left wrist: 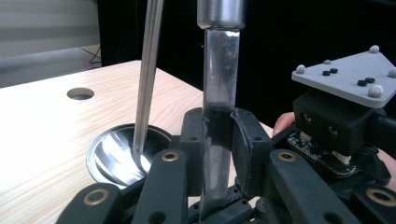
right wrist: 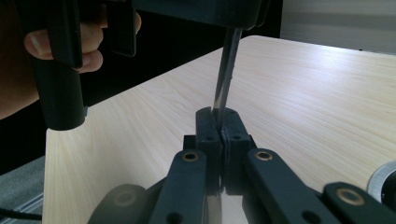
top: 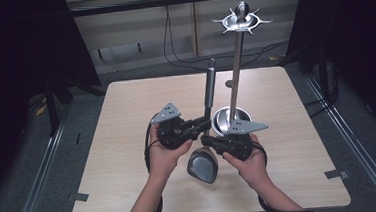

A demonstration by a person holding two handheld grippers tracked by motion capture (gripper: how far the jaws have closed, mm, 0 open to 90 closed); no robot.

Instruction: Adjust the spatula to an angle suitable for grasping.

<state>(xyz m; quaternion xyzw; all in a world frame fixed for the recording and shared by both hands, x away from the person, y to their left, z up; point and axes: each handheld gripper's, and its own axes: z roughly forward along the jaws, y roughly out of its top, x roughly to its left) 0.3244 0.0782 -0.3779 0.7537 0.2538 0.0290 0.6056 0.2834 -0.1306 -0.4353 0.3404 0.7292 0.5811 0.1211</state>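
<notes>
I hold a metal ladle upright between my two grippers, over the middle of the table, toward its near edge. My left gripper is clamped on the flat shank of the handle, just below the thick round grip; in the left gripper view the flat strip runs straight up between the two pads, which press on its edges. My right gripper is pinched tight lower down on the same shank, jaws almost together with the thin strip edge-on between them, just above the bowl, which hangs toward the near edge. Two grips on one handle keep it from swinging, I judge, and let me steer the top end.

Just beyond my hands stands a utensil stand: a round steel base on the table, a slim pole, and a crown of hooks at the top. The ladle's handle tip rises beside that pole, below the hooks, so lifting it up to a hook looks like the work in hand.
</notes>
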